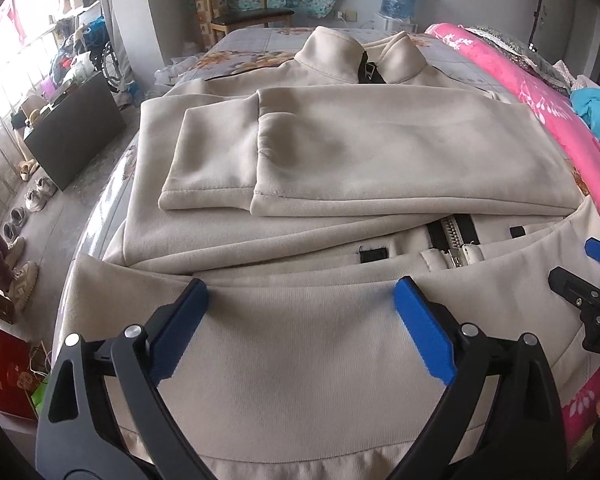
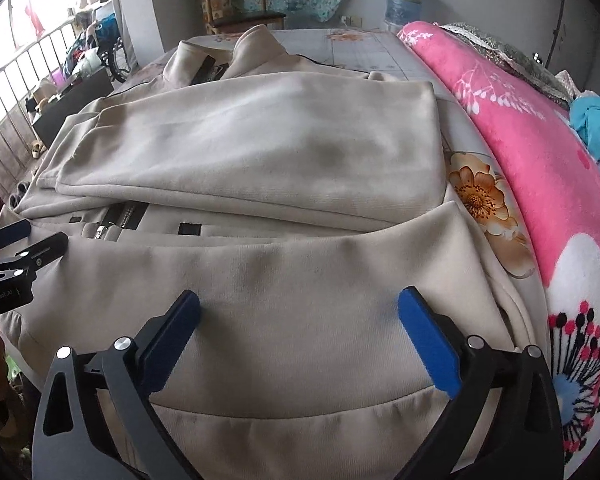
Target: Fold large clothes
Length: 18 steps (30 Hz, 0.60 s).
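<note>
Item: beige jacket (image 1: 340, 152) flat on bed (image 2: 384, 56), sleeves folded in | my left gripper (image 1: 300, 304) and right gripper (image 2: 300, 316): jaws wide, empty, over hem | risk: uneven grabs skew the fold

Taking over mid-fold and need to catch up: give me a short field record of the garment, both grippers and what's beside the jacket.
garment: beige zip jacket lying flat on the bed, collar at the far end
sleeves: both folded across the chest
hem: bottom part turned up over the zipper, not yet carried to the collar
left gripper: open, over the turned-up hem, holding nothing
right gripper: open, over the same fold nearer the blanket, holding nothing
beside jacket: pink floral blanket on the right
</note>
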Each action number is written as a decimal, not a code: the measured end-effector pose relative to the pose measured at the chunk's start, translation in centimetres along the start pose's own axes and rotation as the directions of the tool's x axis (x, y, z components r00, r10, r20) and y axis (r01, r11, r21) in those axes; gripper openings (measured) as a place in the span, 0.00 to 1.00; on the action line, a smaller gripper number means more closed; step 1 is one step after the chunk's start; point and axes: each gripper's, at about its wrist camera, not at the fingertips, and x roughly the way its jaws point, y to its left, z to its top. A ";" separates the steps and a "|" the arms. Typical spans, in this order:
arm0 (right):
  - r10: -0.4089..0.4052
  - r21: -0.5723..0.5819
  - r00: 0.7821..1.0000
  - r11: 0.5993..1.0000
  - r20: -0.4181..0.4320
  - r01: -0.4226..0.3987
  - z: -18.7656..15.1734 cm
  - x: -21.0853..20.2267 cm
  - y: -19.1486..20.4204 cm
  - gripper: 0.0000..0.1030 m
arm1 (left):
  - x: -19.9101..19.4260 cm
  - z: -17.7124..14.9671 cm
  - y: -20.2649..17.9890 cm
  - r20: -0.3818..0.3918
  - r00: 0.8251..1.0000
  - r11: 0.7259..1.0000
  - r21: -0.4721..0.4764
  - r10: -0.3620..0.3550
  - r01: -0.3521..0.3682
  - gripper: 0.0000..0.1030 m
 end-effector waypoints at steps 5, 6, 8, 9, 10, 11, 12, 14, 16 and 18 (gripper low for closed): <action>0.004 -0.005 1.000 1.000 -0.003 -0.004 0.0 0.0 0.0 0.94 | 0.0 -0.1 0.0 0.007 1.000 1.000 -0.007 0.003 -0.003 0.89; 0.003 -0.005 1.000 1.000 -0.006 -0.003 0.1 0.0 0.0 0.94 | 0.0 -0.1 0.0 0.007 1.000 1.000 -0.008 0.003 -0.003 0.89; 0.004 -0.004 1.000 1.000 -0.015 -0.004 0.2 0.1 0.0 0.94 | 0.0 -0.1 0.0 0.007 1.000 1.000 -0.010 0.002 -0.002 0.89; 0.004 -0.004 1.000 1.000 -0.015 -0.004 0.2 0.1 0.0 0.94 | 0.0 -0.1 0.0 0.007 1.000 1.000 -0.010 0.002 -0.002 0.89; 0.003 -0.005 1.000 1.000 -0.020 -0.003 0.2 0.1 0.0 0.94 | 0.0 -0.1 0.0 0.007 1.000 1.000 -0.010 0.002 -0.002 0.89; 0.003 -0.005 1.000 1.000 -0.020 -0.003 0.2 0.1 0.0 0.94 | 0.0 -0.1 0.0 0.007 1.000 1.000 -0.010 0.002 -0.002 0.89; 0.003 -0.003 1.000 1.000 -0.021 -0.003 0.2 0.1 0.0 0.94 | 0.0 -0.1 0.0 0.007 1.000 1.000 -0.010 0.002 -0.002 0.89; 0.002 -0.002 1.000 1.000 -0.024 -0.002 0.3 0.1 0.0 0.94 | 0.1 -0.1 0.0 0.006 1.000 1.000 -0.010 0.002 -0.002 0.89; 0.001 -0.001 1.000 1.000 -0.025 -0.001 0.3 0.1 0.0 0.94 | 0.1 -0.1 0.0 0.006 1.000 1.000 -0.010 0.002 -0.002 0.89; 0.002 -0.002 1.000 1.000 -0.029 -0.002 0.3 0.1 0.0 0.94 | 0.1 -0.1 0.0 0.006 1.000 1.000 -0.010 0.002 -0.001 0.90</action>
